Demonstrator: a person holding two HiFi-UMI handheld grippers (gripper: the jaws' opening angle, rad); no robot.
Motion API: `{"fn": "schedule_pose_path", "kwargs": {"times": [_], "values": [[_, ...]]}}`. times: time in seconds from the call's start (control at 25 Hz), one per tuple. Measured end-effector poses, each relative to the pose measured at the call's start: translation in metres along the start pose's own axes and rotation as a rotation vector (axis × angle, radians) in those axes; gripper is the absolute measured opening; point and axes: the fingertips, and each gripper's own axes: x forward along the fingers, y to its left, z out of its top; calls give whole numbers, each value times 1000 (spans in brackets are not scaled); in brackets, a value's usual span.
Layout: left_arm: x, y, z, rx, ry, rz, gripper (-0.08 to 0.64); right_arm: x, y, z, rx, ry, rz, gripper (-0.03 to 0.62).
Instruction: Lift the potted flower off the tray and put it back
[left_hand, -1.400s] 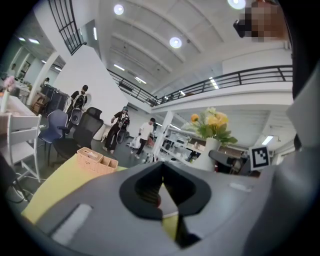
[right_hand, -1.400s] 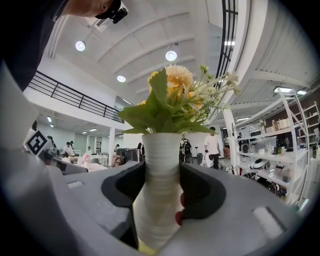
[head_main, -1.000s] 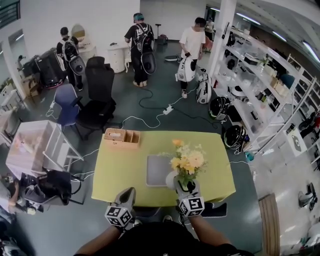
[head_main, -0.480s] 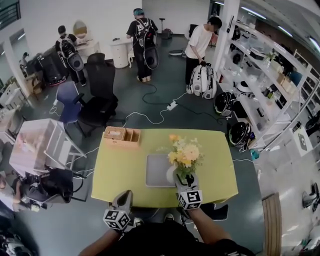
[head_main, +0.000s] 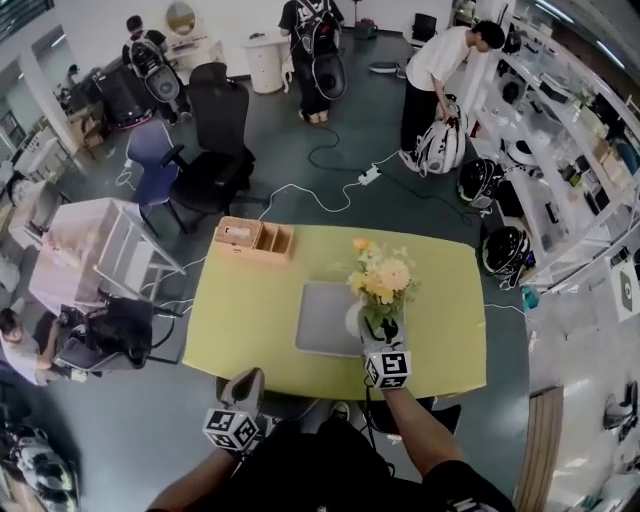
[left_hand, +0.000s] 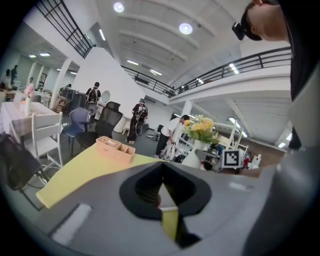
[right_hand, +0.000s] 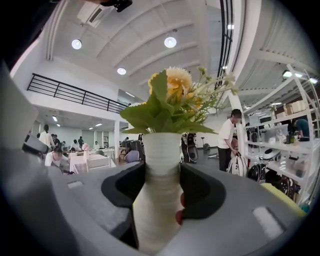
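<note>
Potted flower upright, pinched inside right claw.

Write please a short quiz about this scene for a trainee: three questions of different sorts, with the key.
1. True or false: the left gripper holds the white vase in its jaws.
2. What colour are most of the flowers? A red, B yellow, C blue.
3. Fill in: in the head view, the wooden box stands near the table's far ___ corner.
Key: 1 false: the right gripper is closed on the vase, and the left gripper is shut and empty. 2 B. 3 left.
</note>
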Motion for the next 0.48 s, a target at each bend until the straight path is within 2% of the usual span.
{"fn": "schedule_pose_path", "kwargs": {"times": [0.48], "values": [[3,20,-43,-7,71,129,8,69,-36,-75,14,32,20,219]]}}
